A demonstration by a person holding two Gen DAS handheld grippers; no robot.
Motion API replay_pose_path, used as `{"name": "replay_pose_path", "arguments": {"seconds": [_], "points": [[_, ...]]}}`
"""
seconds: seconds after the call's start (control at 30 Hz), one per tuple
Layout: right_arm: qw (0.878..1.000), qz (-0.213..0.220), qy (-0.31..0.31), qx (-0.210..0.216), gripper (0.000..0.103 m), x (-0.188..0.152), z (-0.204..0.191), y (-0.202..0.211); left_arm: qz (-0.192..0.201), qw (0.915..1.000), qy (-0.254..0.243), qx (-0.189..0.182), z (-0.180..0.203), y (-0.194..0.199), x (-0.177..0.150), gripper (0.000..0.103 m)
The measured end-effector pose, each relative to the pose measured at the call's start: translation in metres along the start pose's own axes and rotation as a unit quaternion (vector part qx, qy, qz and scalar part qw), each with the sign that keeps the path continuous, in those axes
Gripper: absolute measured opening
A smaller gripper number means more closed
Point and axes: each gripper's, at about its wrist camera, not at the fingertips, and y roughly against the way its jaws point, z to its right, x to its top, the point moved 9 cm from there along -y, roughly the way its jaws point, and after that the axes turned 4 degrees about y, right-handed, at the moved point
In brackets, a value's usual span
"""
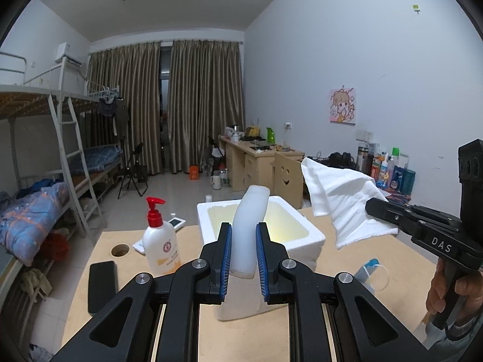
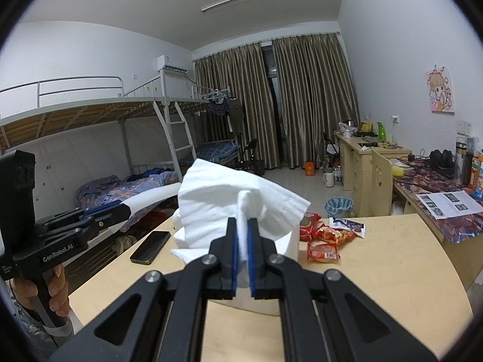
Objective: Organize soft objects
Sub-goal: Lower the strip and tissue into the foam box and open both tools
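In the left wrist view my left gripper (image 1: pixel 244 228) is shut on a pale, soft white strip (image 1: pixel 251 208) that curves up between the blue pads. Behind it a white foam box (image 1: pixel 314 236) with a yellowish inside stands on the wooden table (image 1: pixel 187 235). My right gripper (image 1: pixel 370 205) reaches in from the right, holding a crumpled white cloth (image 1: pixel 338 193) over the box's right side. In the right wrist view that gripper (image 2: pixel 242 221) is shut on the white cloth (image 2: pixel 217 193), which hides most of the box. At the left the left gripper (image 2: pixel 123 209) holds the strip (image 2: pixel 151 199).
A pump bottle with a red top (image 1: pixel 160 241), a black phone (image 1: pixel 102 286) and a round hole (image 1: pixel 120 250) are on the table's left part. Red snack packets (image 2: pixel 326 238) lie to the right of the box. Bunk beds (image 2: pixel 120 114) stand at the left, desks (image 2: pixel 377 157) along the right wall.
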Motion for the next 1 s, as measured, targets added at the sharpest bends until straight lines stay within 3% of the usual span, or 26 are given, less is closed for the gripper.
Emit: {"name": "replay_pose_path", "arguments": {"seconds": [0.53, 1.0], "points": [[1.000, -0.011, -0.002, 0.009, 0.008, 0.014, 0.014, -0.036, -0.018, 0.9998, 0.000, 0.004, -0.002, -0.064, 0.012, 0.017], [1.000, -0.025, -0.015, 0.012, 0.008, 0.014, 0.028, -0.056, -0.061, 0.9981, -0.004, -0.010, 0.001, -0.132, 0.002, 0.017]]}}
